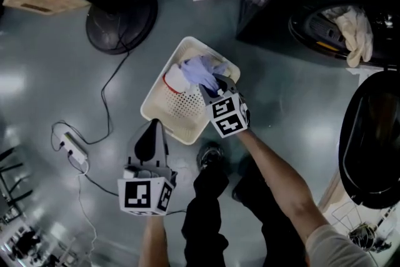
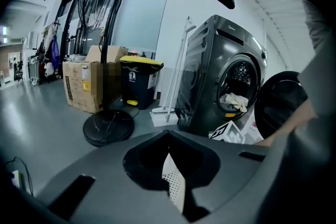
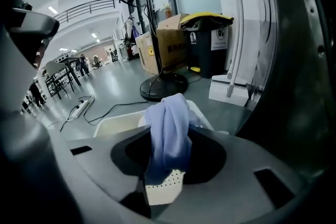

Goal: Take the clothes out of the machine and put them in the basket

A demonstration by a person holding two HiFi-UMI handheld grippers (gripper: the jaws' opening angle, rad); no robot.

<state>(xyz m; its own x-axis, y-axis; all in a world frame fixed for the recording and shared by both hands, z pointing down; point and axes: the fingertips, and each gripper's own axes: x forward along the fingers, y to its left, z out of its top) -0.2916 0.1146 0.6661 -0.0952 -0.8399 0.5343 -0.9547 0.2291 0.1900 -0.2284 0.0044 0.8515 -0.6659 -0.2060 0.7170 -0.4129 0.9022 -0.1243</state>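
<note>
Clenching lavender cloth above the basket rim — right claw; left claw shut, empty, over floor.

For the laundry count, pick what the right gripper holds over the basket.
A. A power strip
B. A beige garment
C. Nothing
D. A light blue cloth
D. The right gripper is shut on a light blue cloth above the white basket, while the beige garment hangs at the machine's opening.
</note>
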